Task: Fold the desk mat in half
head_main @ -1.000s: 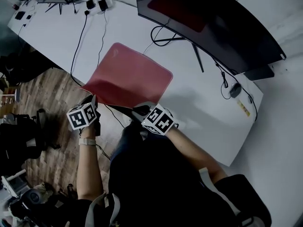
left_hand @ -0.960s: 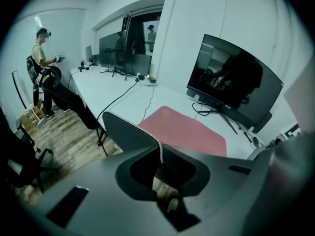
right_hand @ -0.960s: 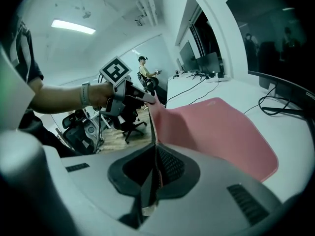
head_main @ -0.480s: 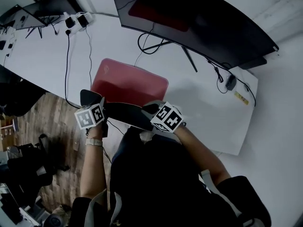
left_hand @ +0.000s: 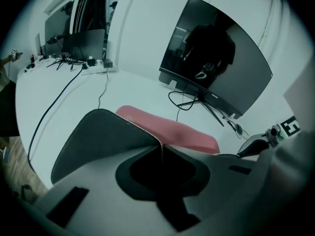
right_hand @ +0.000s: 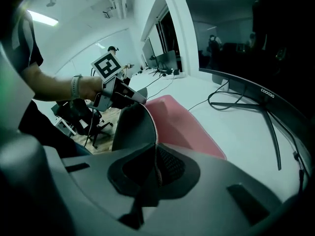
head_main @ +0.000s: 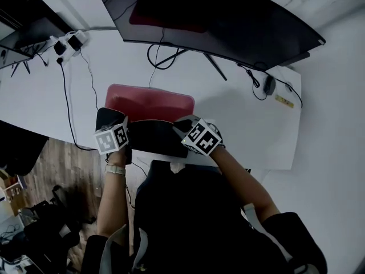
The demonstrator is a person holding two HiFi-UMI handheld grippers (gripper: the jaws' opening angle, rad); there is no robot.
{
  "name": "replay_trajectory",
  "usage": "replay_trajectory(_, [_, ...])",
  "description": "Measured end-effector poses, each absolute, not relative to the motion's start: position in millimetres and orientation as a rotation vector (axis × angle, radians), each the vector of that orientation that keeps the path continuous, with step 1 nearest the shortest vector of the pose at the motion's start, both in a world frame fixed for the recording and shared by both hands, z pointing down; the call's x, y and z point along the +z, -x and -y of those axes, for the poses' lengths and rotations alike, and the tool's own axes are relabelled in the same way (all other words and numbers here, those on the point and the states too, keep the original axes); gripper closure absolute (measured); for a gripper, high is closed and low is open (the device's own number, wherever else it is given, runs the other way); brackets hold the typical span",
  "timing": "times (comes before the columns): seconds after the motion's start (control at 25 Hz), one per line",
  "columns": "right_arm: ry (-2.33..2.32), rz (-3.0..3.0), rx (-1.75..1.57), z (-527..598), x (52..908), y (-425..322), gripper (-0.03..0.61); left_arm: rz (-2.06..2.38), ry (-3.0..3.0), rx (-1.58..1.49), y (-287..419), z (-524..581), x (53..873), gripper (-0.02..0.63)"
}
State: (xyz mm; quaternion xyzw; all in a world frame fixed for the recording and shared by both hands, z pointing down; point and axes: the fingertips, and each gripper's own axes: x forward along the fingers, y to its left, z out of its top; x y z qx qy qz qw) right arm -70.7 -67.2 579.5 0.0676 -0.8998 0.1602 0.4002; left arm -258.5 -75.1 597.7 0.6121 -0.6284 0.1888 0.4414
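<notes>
The desk mat, red on top (head_main: 149,101) and dark underneath (head_main: 153,137), lies on the white desk (head_main: 239,124) with its near edge lifted and curled back over itself. My left gripper (head_main: 116,121) is shut on the near left corner, and my right gripper (head_main: 182,128) is shut on the near right corner. In the left gripper view the stitched edge (left_hand: 161,149) is pinched between the jaws, with the dark underside (left_hand: 91,141) at left and the red top (left_hand: 172,129) beyond. The right gripper view shows the edge (right_hand: 155,156) clamped, with the red surface (right_hand: 179,124) ahead.
A wide curved monitor (head_main: 228,21) on a splayed stand (head_main: 214,66) stands behind the mat, with cables (head_main: 159,53) under it. A power strip (head_main: 68,40) sits far left and a mouse (head_main: 269,85) far right. An office chair (right_hand: 81,117) stands on the wood floor (head_main: 54,170).
Both grippers have carried the mat's near edge up and forward over the mat. More dark underside shows and less red is visible.
</notes>
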Motion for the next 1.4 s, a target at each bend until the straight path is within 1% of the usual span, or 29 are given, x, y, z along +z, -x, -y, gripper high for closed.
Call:
replay_trajectory(0.48, [-0.366, 2.198, 0.432, 115.2, 601.6, 61.9, 0.552, 1.471, -1.585, 0.510, 248.3, 132.8, 617.1, 0.575])
replay_trajectory(1.4, [-0.500, 2.101, 0.425, 192.8, 631.0, 68.2, 0.551, 1.362, -1.595, 0.523, 253.1, 206.5, 647.0, 0.561])
